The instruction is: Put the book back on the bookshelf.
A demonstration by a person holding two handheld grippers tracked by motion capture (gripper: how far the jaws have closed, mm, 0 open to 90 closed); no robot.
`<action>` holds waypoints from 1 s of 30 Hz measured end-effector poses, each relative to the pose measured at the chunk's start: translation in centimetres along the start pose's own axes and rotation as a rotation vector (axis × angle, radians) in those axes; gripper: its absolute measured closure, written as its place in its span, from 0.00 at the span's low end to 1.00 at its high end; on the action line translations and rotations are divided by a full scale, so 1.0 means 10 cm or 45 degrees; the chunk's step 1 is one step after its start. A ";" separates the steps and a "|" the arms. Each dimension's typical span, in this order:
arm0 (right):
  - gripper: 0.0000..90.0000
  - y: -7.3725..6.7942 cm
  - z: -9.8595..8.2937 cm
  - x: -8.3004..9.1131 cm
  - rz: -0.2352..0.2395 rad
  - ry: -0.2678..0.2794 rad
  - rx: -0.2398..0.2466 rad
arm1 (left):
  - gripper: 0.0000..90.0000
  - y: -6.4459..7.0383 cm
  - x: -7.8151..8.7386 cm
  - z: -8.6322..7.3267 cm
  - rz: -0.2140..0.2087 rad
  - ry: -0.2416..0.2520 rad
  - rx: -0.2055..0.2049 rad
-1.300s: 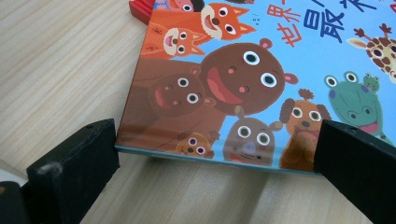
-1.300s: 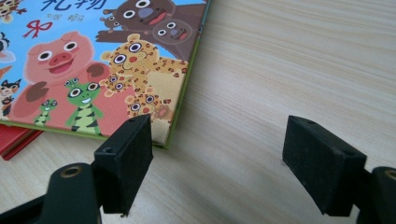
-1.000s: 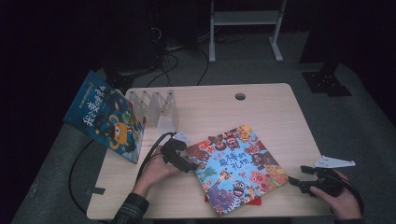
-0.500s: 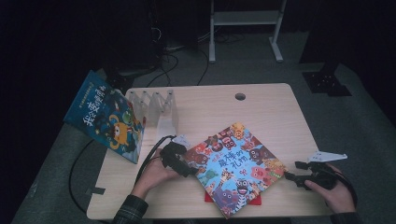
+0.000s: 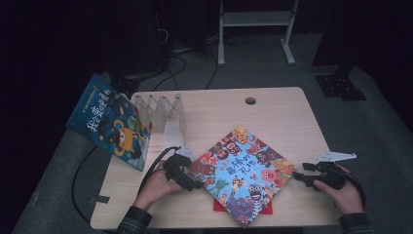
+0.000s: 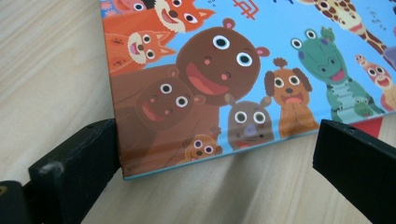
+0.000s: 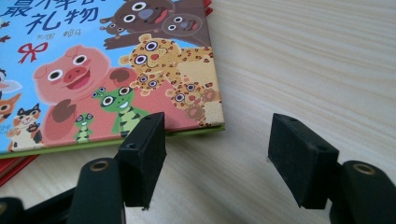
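Picture book [image 5: 242,174] now turned slightly on the table, both grippers' fingers [image 6: 74,163] wide at its corners.

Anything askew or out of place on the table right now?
Yes. The animal picture book lies turned cornerwise to the table edges, over a red book that peeks out beneath. The blue book at the left end leans tilted, overhanging the table edge.

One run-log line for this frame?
left gripper: open, at picture book left corner | right gripper: open, at its right corner | book flat on table
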State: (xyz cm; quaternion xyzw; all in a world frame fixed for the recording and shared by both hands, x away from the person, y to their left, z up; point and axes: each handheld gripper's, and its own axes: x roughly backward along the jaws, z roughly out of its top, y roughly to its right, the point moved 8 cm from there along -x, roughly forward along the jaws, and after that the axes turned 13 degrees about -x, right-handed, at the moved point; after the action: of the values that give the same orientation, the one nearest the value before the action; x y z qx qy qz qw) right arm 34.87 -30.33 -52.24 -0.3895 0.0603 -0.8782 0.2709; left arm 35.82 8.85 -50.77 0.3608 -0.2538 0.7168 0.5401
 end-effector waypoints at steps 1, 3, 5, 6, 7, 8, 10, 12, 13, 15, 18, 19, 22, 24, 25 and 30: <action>0.40 0.00 0.01 -0.01 0.000 -0.001 -0.002 | 0.00 0.01 0.00 -0.01 -0.003 -0.003 -0.002; 0.43 0.01 0.03 -0.02 0.002 0.004 0.002 | 0.00 0.03 0.01 -0.02 -0.004 -0.001 -0.001; 0.45 0.01 0.05 -0.03 0.004 0.007 0.007 | 0.00 0.05 0.01 -0.02 -0.012 0.007 0.010; 0.46 0.01 0.05 -0.03 0.006 0.003 0.007 | 0.00 0.05 0.02 -0.03 -0.017 0.003 0.007; 0.47 0.01 0.06 -0.04 0.005 0.004 0.011 | 0.00 0.06 0.02 -0.04 -0.021 0.001 0.005; 0.47 0.02 0.07 -0.05 0.006 0.004 0.012 | 0.00 0.08 0.01 -0.05 -0.028 -0.002 0.008; 0.47 0.03 0.09 -0.06 0.006 0.007 0.010 | 0.00 0.09 0.01 -0.05 -0.022 -0.002 0.004; 0.47 0.03 0.10 -0.08 0.006 0.009 0.000 | 0.00 0.10 0.01 -0.05 -0.024 -0.001 0.004; 0.46 0.03 0.11 -0.08 0.012 0.012 -0.008 | 0.00 0.11 0.02 -0.06 -0.026 -0.005 0.000; 0.46 0.03 0.13 -0.09 0.020 0.016 -0.021 | 0.00 0.12 0.02 -0.06 -0.026 -0.009 -0.003; 0.46 0.04 0.15 -0.11 0.019 0.015 -0.034 | 0.00 0.16 0.03 -0.07 -0.033 -0.004 0.002; 0.46 0.05 0.16 -0.12 0.016 0.019 -0.032 | 0.00 0.16 0.04 -0.08 -0.035 -0.005 -0.002; 0.45 0.07 0.19 -0.16 0.017 0.031 -0.051 | 0.00 0.19 0.04 -0.09 -0.053 0.015 0.011; 0.45 0.08 0.21 -0.17 0.019 0.036 -0.062 | 0.00 0.20 0.05 -0.09 -0.056 0.014 0.008; 0.44 0.09 0.22 -0.18 0.017 0.035 -0.068 | 0.01 0.20 0.05 -0.10 -0.054 0.017 0.009; 0.41 0.08 0.28 -0.22 0.014 0.045 -0.071 | 0.02 0.17 0.07 -0.08 -0.047 0.050 0.023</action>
State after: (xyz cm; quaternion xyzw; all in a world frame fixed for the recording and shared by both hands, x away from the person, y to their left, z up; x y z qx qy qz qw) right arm 38.48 -29.55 -52.00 -0.3809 0.0918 -0.8814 0.2638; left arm 33.91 9.35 -50.69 0.3563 -0.2299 0.7158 0.5548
